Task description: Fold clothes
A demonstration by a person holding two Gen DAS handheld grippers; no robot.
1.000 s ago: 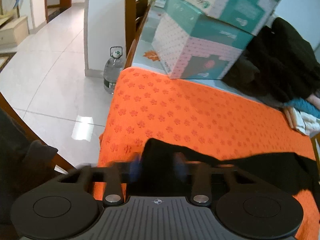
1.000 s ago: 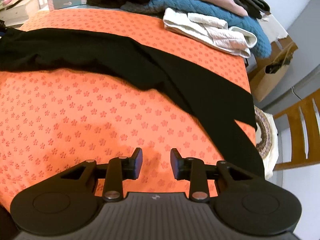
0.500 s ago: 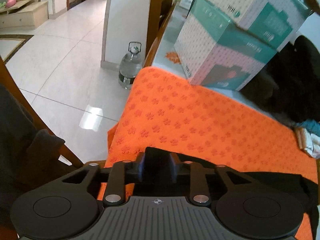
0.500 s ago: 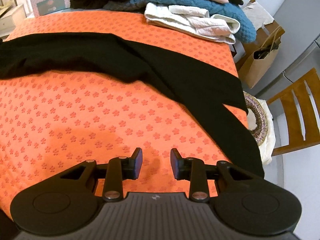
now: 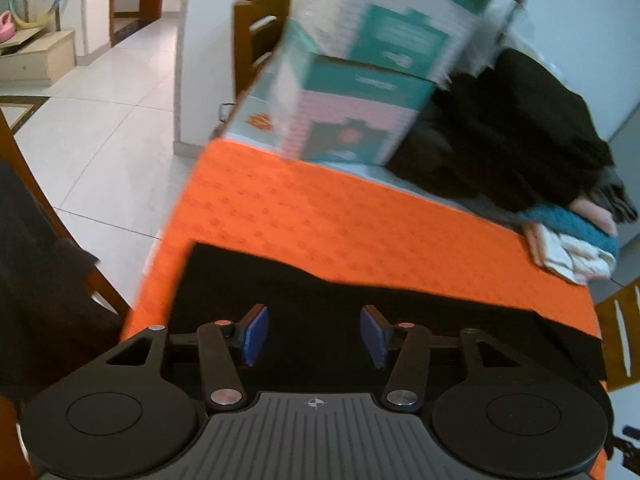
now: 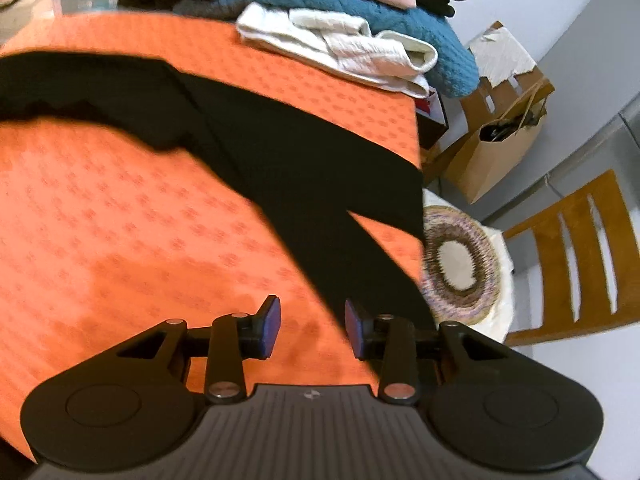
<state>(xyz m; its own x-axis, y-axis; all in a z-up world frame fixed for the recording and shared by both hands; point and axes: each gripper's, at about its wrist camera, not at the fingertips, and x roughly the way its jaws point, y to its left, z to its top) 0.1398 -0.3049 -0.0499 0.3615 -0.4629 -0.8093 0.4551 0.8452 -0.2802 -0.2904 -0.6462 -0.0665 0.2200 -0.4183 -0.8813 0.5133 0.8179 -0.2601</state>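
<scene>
One second ago the left gripper (image 5: 314,334) was pressed together on the end of the black garment (image 5: 360,320). Now its jaws have just been opening, they stand apart, and nothing is pinched between them. The cloth lies flat under them on the orange cover (image 5: 360,216). The left view has also pulled back: it now shows more of the garment and more of the cover than before, and the picture is blurred.

The right gripper (image 6: 310,330) has also just opened a little further and is empty. In its view the garment (image 6: 304,168) has come closer to the jaws than one second ago; its right blue pad (image 6: 354,334) is now over the edge of the black cloth. Whether it touches the cloth I cannot tell.

Both grippers point steeply down at the table.

The garment lies as a long band across the cover, from the left edge to the right edge, where one end hangs over. Near the left gripper the cover ends at the table edge, with the floor (image 5: 100,140) beyond. Behind the garment there is a free strip of cover, then boxes (image 5: 360,80) and a pile of clothes (image 6: 360,36). A wooden chair (image 6: 576,248) stands just beside the right edge.
</scene>
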